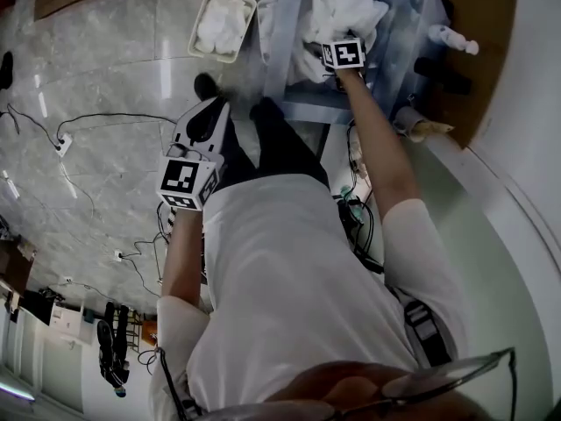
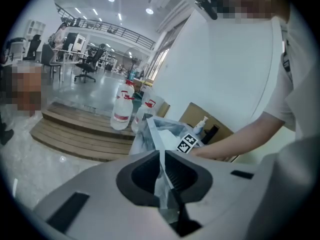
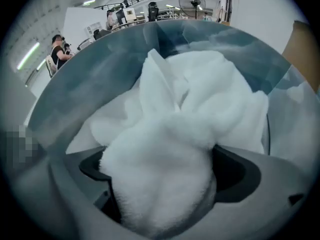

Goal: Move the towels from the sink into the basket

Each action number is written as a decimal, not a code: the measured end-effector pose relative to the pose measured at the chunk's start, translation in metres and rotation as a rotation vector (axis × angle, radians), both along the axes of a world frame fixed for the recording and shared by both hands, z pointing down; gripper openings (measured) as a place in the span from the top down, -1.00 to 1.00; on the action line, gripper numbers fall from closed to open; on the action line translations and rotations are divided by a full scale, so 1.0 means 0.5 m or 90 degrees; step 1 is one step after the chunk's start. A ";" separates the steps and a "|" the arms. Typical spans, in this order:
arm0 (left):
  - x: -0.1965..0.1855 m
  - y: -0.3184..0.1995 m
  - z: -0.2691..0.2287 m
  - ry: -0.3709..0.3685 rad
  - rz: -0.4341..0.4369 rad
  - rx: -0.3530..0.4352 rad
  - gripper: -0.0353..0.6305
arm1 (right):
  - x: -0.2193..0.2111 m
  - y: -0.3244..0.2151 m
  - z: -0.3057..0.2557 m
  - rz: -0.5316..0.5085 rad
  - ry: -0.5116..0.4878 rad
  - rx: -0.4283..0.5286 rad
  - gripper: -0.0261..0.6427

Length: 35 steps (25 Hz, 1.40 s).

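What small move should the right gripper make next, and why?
Probably close the right gripper on the white towel: its jaws stand wide open, and the towel, lying in the sink, already fills the gap between them.

Towels [image 1: 346, 11] are piled in the sink [image 1: 399, 33]. The basket [image 1: 198, 24] is placed on the floor [image 1: 105, 86] left of the sink, further towels [image 1: 223, 24] inside it. A bottle [image 1: 454, 40] is located right of the sink.

1. I see the towel [image 3: 165, 154] as fluffy white terry cloth.
2. The sink [image 3: 90, 84] looks like smooth, dull metal.
3. The floor [image 1: 96, 68] is glossy stone; the basket [image 1: 196, 26] smooth white plastic.
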State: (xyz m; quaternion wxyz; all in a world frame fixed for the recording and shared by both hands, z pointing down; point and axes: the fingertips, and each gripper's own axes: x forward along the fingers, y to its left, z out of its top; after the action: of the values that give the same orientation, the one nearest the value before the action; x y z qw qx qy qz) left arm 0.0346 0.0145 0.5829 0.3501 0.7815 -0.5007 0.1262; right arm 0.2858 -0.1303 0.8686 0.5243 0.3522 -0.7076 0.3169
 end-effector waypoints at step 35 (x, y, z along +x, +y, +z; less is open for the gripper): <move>-0.096 0.050 -0.275 -0.017 0.083 0.138 0.79 | -0.117 0.125 -0.826 0.032 -0.291 0.346 0.53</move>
State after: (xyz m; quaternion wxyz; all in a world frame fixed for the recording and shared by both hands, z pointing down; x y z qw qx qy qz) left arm -0.0134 0.0396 0.4454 0.2476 0.8439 -0.4643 0.1044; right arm 0.2272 -0.0676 0.4558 0.2316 0.4160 -0.8562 0.2005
